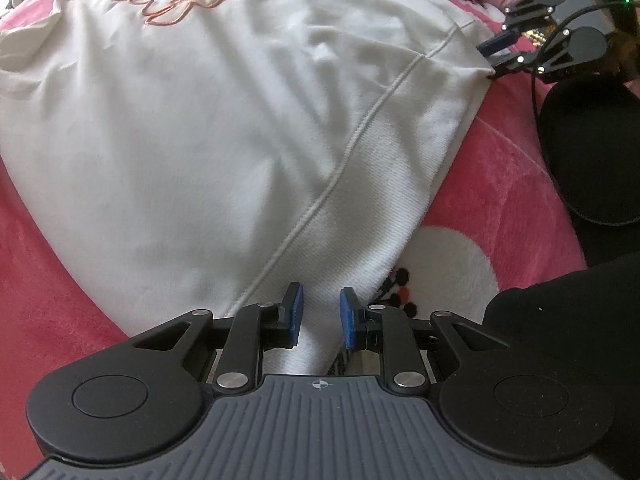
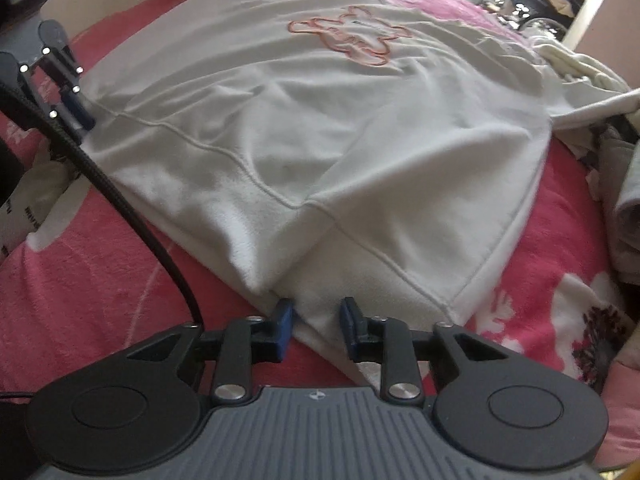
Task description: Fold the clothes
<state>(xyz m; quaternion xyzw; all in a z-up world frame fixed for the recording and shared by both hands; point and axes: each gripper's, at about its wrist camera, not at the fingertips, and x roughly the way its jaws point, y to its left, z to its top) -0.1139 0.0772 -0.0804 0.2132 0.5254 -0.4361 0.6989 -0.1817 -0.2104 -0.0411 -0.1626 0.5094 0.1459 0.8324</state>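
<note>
Gripping the hem corners is the step in hand: the white sweatshirt [image 1: 208, 128] lies spread on the pink bed [image 1: 512, 184], filling each frame's middle. Left tongs [image 1: 320, 314], bottom centre, pinch hem fabric, narrowly parted. Right tongs [image 2: 316, 322] straddle the other corner, pads apparently not yet pressing. Next, I judge: close firmly, then lift both corners toward the bear print [image 2: 352, 38].
</note>
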